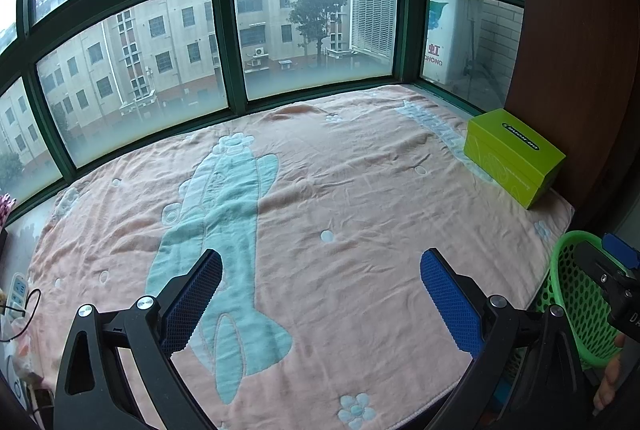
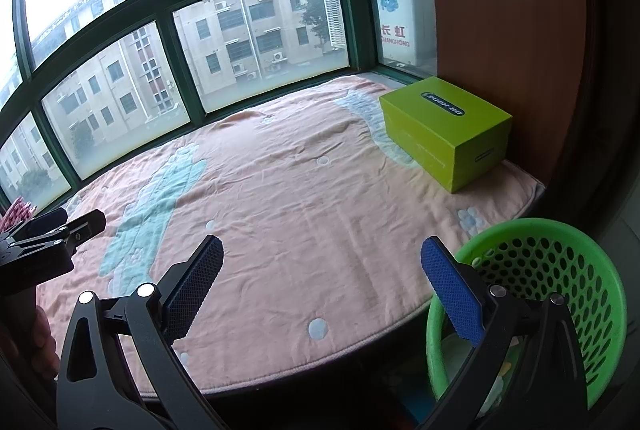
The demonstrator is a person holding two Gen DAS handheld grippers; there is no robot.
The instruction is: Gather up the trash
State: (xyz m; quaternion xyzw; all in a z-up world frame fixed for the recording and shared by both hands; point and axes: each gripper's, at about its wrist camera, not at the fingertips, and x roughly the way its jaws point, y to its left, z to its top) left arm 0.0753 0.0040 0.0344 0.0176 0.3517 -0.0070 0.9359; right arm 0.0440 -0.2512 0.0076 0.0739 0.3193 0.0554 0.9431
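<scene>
Left wrist view, far left edge: a white power strip (image 1: 18,292) with a dark cable, lying off the blanket (image 1: 320,198); the right wrist view does not show it. The blanket is pink with a pale teal figure and covers a ledge under the window (image 1: 132,62).

Left hand-held gripper (image 1: 320,294): jaws wide apart, blue pads facing each other, nothing between them. It hangs over the near part of the blanket, pointing toward the window. Seen from the right wrist view it enters at the left edge (image 2: 48,234) (only the black fingers and frame show there).

Box (image 1: 514,154): lime green, closed, on the blanket's far right corner, close to the brown wall panel (image 1: 580,50). The right wrist view shows it larger (image 2: 446,130), label oval on the lid.

Right hand-held gripper (image 2: 322,290): jaws equally wide, empty. It sits over the blanket's near right edge, its right finger in front of the basket (image 2: 600,270).

Basket: green, perforated, standing beside the ledge, lower than the blanket. Only the right wrist view looks into it; pale contents lie at the bottom (too blurred to identify). The left wrist view shows just part of its wall (image 1: 576,294), partly behind the right gripper's body (image 1: 612,270).

No loose trash is discernible on the blanket in either view.
</scene>
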